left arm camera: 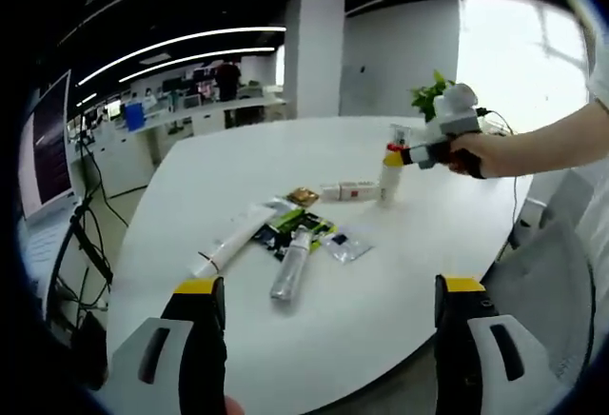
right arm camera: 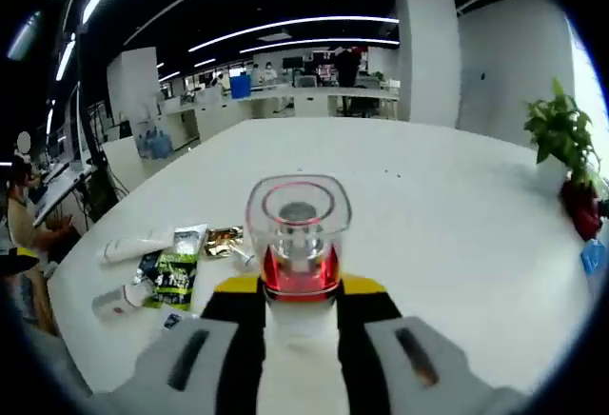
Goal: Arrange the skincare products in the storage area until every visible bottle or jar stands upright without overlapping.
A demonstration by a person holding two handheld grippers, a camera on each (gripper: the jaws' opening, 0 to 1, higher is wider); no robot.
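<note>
Left gripper view: the left gripper (left arm camera: 328, 306) hangs with its black, yellow-tipped jaws spread wide and nothing between them, above the near edge of a round white table (left arm camera: 238, 163). At the table's middle lie a long white tube (left arm camera: 231, 241), a clear silvery bottle on its side (left arm camera: 291, 265), a green-and-black sachet (left arm camera: 293, 227) and a white box with a red patch (left arm camera: 348, 190). Farther right, a person's hand (left arm camera: 473, 155) holds the right gripper (left arm camera: 398, 156) closed on a white bottle with a red collar (left arm camera: 390, 179), which stands upright on the table beside the box.

Right gripper view: that bottle's clear square cap (right arm camera: 298, 210) and red collar sit clamped between the jaws. A potted green plant (right arm camera: 563, 139) stands far right. The sachet (right arm camera: 177, 274) shows print too small to read.
</note>
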